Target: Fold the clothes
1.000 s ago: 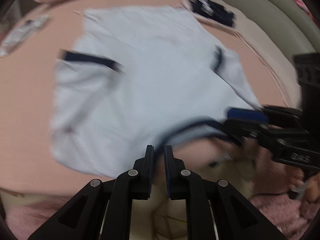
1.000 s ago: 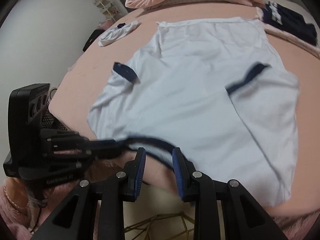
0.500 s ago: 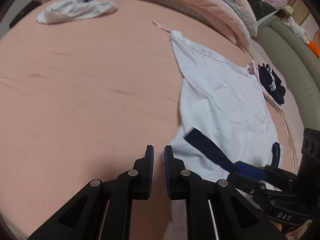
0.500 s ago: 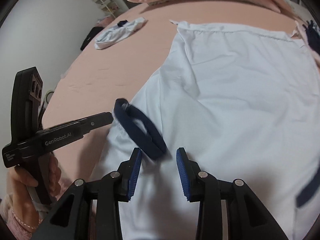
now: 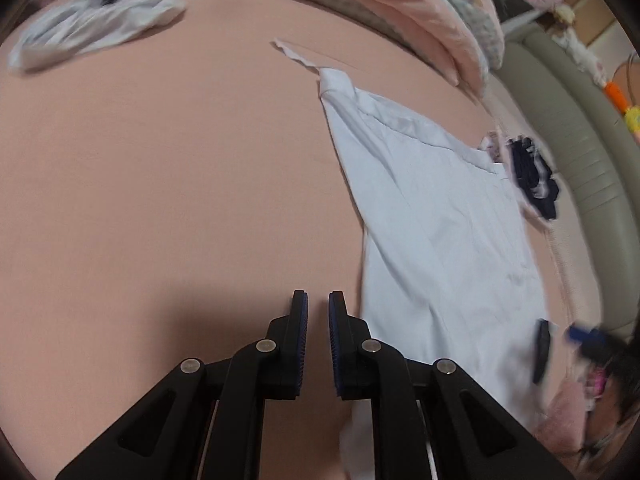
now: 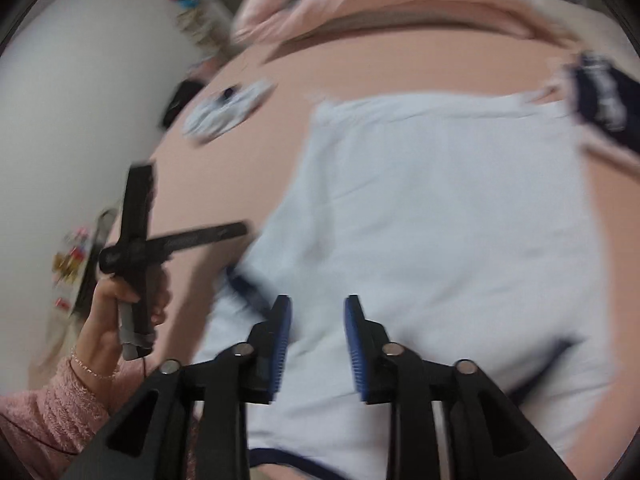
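A white short-sleeved shirt (image 5: 440,220) with navy trim lies spread flat on the pink bed sheet (image 5: 160,200). My left gripper (image 5: 318,296) is shut with nothing in it and hangs over bare sheet just left of the shirt's edge. In the right wrist view the same gripper (image 6: 240,230) shows at the left, held by a hand (image 6: 120,300) in a pink sleeve. My right gripper (image 6: 318,300) stands open above the shirt (image 6: 440,200) near its navy-edged sleeve (image 6: 248,288), with nothing between its pads. The picture is blurred.
A crumpled white garment (image 5: 96,28) lies at the far left of the bed. A folded dark navy garment (image 5: 532,184) sits beyond the shirt's right side. Pink pillows (image 5: 420,0) line the far edge, and a grey-green padded frame (image 5: 580,120) runs along the right.
The right gripper let go of the navy collar, widened its jaws and moved over the shirt. The left gripper swung left off the shirt to above bare sheet.
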A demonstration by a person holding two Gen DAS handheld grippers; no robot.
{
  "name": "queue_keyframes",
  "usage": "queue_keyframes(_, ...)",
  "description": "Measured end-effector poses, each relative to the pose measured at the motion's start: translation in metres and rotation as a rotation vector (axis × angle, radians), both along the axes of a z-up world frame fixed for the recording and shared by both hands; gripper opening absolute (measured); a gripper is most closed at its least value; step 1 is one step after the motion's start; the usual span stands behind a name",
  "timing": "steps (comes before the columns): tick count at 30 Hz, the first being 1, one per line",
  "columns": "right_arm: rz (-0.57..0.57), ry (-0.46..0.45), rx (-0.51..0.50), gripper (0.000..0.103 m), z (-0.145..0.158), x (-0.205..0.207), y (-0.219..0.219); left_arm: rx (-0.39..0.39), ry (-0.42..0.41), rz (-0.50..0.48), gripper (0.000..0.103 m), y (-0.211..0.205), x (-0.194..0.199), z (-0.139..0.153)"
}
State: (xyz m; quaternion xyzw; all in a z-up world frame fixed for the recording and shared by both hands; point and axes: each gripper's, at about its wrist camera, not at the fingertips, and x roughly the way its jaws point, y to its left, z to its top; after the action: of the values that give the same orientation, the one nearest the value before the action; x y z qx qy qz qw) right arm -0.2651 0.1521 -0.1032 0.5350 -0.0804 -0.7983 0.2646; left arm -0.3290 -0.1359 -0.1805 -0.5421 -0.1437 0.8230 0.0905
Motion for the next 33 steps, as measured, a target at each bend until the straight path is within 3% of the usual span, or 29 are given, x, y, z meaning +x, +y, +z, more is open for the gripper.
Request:
queue_keyframes(7,-0.056,0.037,0.132,0.035,-0.020,-0.114,0.046,-0.022,0.082,-0.106,0.009,0.030,-0.098,0.024)
queue_keyframes(11,-0.035,0.031,0.253,0.035,-0.031,-0.163,0.044,-0.064,0.038,-0.132,0.009,0.050,-0.135,0.029)
queue_keyframes(14,-0.005,0.040,0.332,0.035,-0.033,-0.184,0.041,-0.070,-0.003,-0.103,0.009,0.057,-0.147,0.033)
queue_keyframes(16,-0.018,-0.011,0.324,0.035,-0.036,-0.200,0.046,-0.087,-0.043,-0.085,0.009,0.063,-0.155,0.034)
queue_keyframes(19,-0.081,-0.059,0.341,0.037,-0.043,-0.223,0.051,-0.163,-0.110,-0.043,0.009,0.071,-0.168,0.028)
queue_keyframes(23,-0.168,-0.105,0.359,0.041,-0.054,-0.246,0.057,-0.179,-0.179,0.019,0.017,0.072,-0.184,0.014)
queue_keyframes(25,-0.206,-0.136,0.368,0.041,-0.063,-0.257,0.058,-0.174,-0.186,0.051,0.033,0.070,-0.192,0.008)
queue_keyframes(27,-0.236,-0.158,0.378,0.041,-0.072,-0.266,0.059,-0.152,-0.190,0.069,0.040,0.067,-0.199,0.003)
queue_keyframes(32,-0.273,-0.207,0.384,0.041,-0.095,-0.279,0.062,-0.195,-0.190,0.050,0.040,0.071,-0.208,-0.008)
queue_keyframes(33,-0.279,-0.200,0.380,0.041,-0.097,-0.278,0.062,-0.200,-0.182,0.048,0.036,0.072,-0.208,-0.008)
